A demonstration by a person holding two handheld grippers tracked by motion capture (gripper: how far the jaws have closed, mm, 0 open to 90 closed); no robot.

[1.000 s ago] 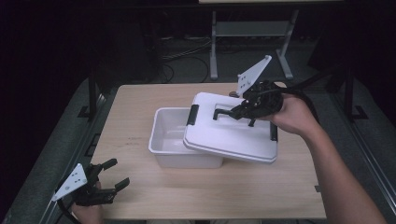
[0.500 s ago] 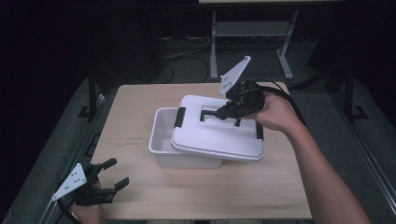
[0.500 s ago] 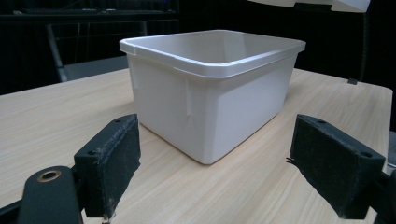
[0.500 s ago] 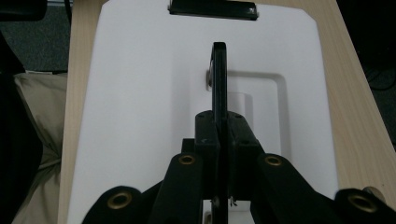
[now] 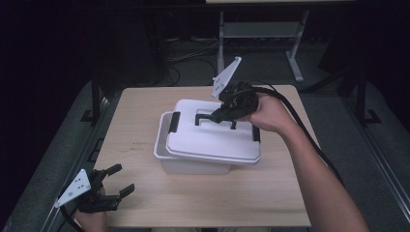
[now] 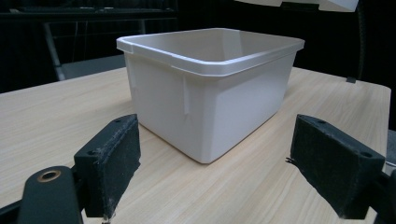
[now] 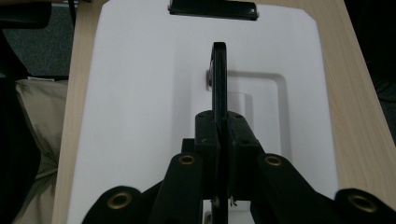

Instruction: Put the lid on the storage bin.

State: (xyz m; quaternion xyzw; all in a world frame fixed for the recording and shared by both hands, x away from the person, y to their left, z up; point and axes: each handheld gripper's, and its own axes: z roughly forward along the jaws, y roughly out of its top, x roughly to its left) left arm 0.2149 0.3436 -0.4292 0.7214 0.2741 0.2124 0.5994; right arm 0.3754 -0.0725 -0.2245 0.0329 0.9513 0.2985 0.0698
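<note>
A white plastic box (image 5: 164, 153) stands in the middle of the wooden table (image 5: 140, 111). Its white lid (image 5: 212, 140) hangs tilted over it, offset to the right, so the box's left end stays uncovered. My right gripper (image 5: 221, 116) is shut on the lid's black handle (image 5: 205, 115). In the right gripper view the jaws of the right gripper (image 7: 218, 135) pinch the thin handle (image 7: 218, 70) above the lid (image 7: 135, 93). My left gripper (image 5: 122, 179) rests open at the table's front left corner. The left gripper (image 6: 226, 156) faces the box (image 6: 210, 88) with nothing between its pads.
Black latches (image 5: 175, 121) sit at the lid's ends. A metal stand (image 5: 261, 29) and cables lie on the dark floor beyond the table. The right gripper's cable (image 5: 295, 121) trails along the forearm. Bare tabletop (image 6: 56, 116) surrounds the box.
My right gripper has carried the lid leftward and slightly down, so it now covers most of the box. The left gripper has stayed put.
</note>
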